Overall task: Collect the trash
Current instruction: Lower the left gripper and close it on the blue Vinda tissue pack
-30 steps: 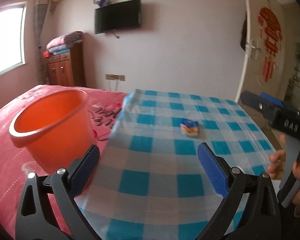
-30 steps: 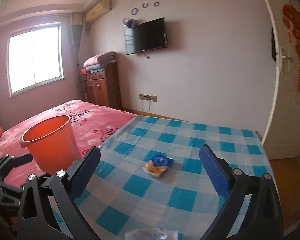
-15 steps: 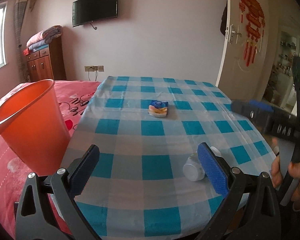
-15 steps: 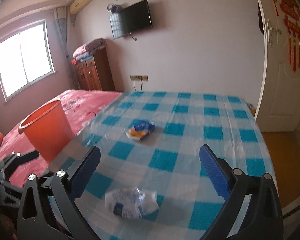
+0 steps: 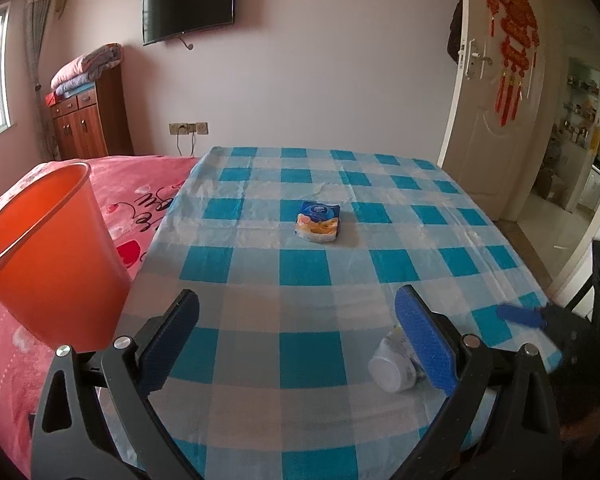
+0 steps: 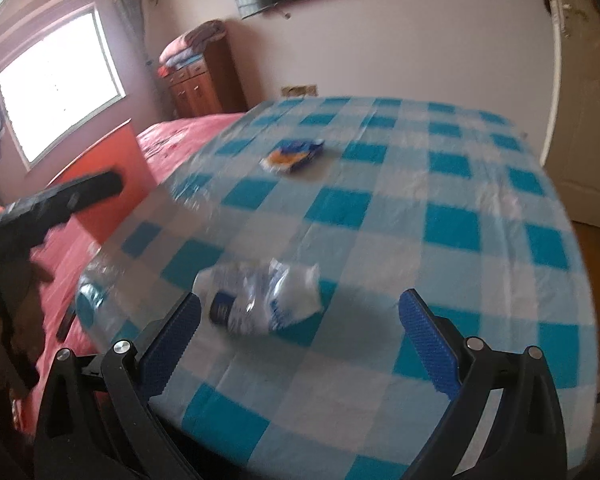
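Observation:
A blue and orange snack packet [image 5: 318,221] lies mid-table on the blue checked tablecloth [image 5: 300,272]; it also shows in the right wrist view [image 6: 294,155]. A crumpled white plastic wrapper [image 6: 260,296] lies near the table's front edge, just ahead of my open, empty right gripper [image 6: 300,336]. In the left wrist view the wrapper [image 5: 392,364] is partly hidden behind the right pad. My left gripper [image 5: 300,336] is open and empty over the front of the table. An orange bin [image 5: 48,256] stands on the bed to the left.
A pink bed [image 5: 140,200] adjoins the table's left side. A wooden cabinet [image 5: 88,120] stands by the far wall. An open door [image 5: 488,120] is at the right. The right gripper's blue fingertip [image 5: 520,316] shows at the table's right edge.
Both grippers have pulled back and tilted down toward the table's front. The right view has swung left and down, bringing the white wrapper closer between its fingers. Both stay open.

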Tool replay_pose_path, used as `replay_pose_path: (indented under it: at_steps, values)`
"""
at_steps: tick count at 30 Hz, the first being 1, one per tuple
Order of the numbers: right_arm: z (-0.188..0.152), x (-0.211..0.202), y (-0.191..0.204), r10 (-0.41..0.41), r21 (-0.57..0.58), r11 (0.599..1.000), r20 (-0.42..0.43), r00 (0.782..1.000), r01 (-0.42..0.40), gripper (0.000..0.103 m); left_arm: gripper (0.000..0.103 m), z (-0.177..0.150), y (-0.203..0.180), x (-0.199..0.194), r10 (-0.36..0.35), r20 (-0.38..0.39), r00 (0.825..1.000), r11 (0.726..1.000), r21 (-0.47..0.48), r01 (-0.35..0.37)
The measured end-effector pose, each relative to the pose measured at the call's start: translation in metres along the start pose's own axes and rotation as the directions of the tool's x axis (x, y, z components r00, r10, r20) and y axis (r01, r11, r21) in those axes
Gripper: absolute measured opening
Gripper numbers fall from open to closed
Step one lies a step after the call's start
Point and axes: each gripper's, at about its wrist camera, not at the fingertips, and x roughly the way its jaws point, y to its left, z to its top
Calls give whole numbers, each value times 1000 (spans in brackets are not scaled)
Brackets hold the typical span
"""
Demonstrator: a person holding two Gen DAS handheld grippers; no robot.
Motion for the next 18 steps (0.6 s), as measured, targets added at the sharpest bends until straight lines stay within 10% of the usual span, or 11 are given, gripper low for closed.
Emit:
replay_pose_path:
  at_steps: [18]
  values:
    - [2, 37, -6, 137, 76, 988, -72, 988, -131, 98, 99, 26, -8, 84, 33, -102, 994, 997, 66, -26]
